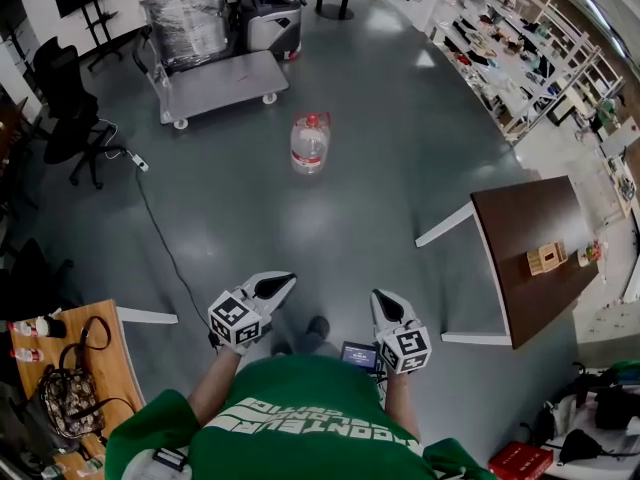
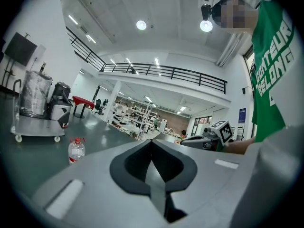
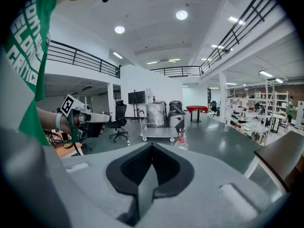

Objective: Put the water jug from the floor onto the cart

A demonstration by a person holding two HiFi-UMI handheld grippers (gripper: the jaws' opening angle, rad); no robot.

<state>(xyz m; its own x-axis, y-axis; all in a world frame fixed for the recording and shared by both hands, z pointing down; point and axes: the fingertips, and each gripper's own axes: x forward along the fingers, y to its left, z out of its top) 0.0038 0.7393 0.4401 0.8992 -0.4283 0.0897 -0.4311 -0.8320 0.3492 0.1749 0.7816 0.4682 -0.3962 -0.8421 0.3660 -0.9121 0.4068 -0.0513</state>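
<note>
We look down from head height at an open grey floor (image 1: 350, 218). We hold a tool in each hand, low in the view: the left tool (image 1: 283, 282) and the right tool (image 1: 383, 298). Both have their jaws pressed together with nothing between them. The jug (image 1: 310, 143) stands upright on the floor straight ahead, well apart from both tools, red cap up and long axis vertical. It lies slightly nearer the left tool's line than the right's. Beyond it and to the left sits the flat cart (image 1: 222, 85), its near right corner close to the jug. We judge that both tools must travel forward and open before any lift.
</note>
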